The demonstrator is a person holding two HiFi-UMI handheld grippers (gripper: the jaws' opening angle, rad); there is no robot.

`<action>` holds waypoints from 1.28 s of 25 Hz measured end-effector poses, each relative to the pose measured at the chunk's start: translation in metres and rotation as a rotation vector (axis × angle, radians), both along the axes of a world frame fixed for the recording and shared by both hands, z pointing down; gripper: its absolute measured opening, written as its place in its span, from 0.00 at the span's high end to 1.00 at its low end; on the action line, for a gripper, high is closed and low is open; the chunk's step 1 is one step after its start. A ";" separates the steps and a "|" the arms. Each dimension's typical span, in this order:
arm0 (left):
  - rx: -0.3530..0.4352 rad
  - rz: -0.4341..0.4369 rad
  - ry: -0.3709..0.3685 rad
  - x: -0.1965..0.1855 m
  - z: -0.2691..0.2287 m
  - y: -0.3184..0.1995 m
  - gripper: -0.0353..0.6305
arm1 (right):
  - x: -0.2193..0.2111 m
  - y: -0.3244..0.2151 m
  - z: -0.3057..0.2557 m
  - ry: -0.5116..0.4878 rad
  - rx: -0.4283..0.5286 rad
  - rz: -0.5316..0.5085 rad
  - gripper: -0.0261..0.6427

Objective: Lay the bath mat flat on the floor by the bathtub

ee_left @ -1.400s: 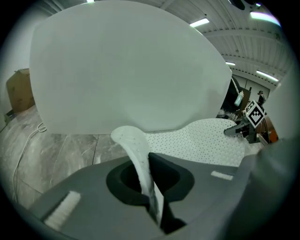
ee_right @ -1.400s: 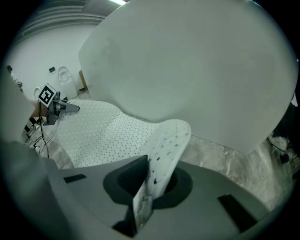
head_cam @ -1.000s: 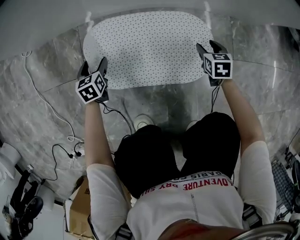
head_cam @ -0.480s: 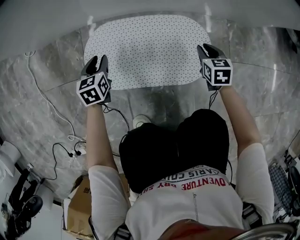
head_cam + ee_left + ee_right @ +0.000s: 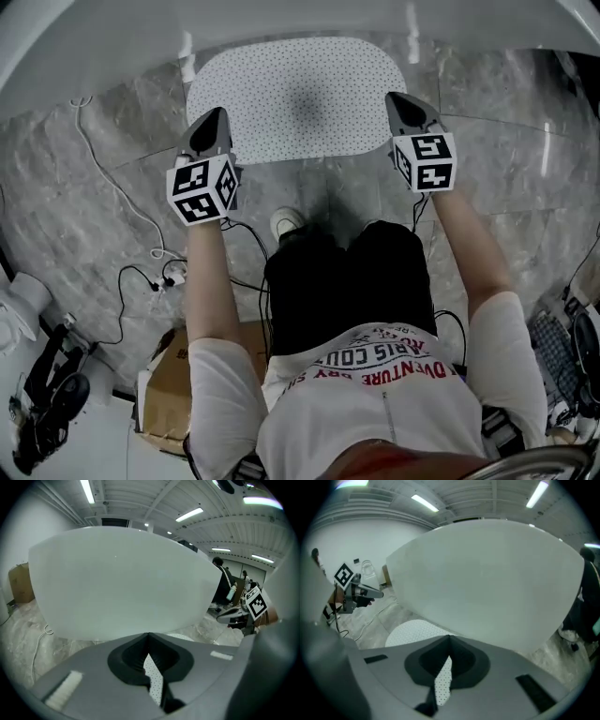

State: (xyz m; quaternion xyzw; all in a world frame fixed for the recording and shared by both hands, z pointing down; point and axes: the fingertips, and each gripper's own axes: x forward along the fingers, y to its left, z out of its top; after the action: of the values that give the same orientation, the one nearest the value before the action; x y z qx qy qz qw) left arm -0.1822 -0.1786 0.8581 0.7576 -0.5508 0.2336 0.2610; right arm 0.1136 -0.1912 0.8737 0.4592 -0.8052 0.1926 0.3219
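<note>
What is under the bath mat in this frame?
The bath mat lies flat on the grey marbled floor, beside the bathtub. No bulge shows in it. The floor under it is covered, so whether anything lies beneath cannot be seen.

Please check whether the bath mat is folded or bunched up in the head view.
No, the bath mat lies spread flat on the marble floor beside the bathtub, with its whole dotted oval outline showing.
</note>
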 end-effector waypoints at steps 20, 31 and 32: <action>0.210 0.049 0.121 0.064 -0.473 0.105 0.93 | -0.091 0.097 -0.470 -0.117 0.216 -0.249 0.95; 0.479 0.134 0.051 0.061 -0.657 0.111 0.93 | -0.070 0.089 -0.651 -0.197 0.455 -0.182 0.95; 0.495 0.149 0.041 0.060 -0.668 0.113 0.93 | -0.066 0.089 -0.663 -0.214 0.467 -0.162 0.95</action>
State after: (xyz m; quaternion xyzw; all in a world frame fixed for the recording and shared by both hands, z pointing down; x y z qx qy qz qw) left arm -0.1218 -0.0652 0.1903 0.8415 -0.5285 0.0947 0.0608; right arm 0.0472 -0.1019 0.2108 0.4322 -0.8914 0.0225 0.1346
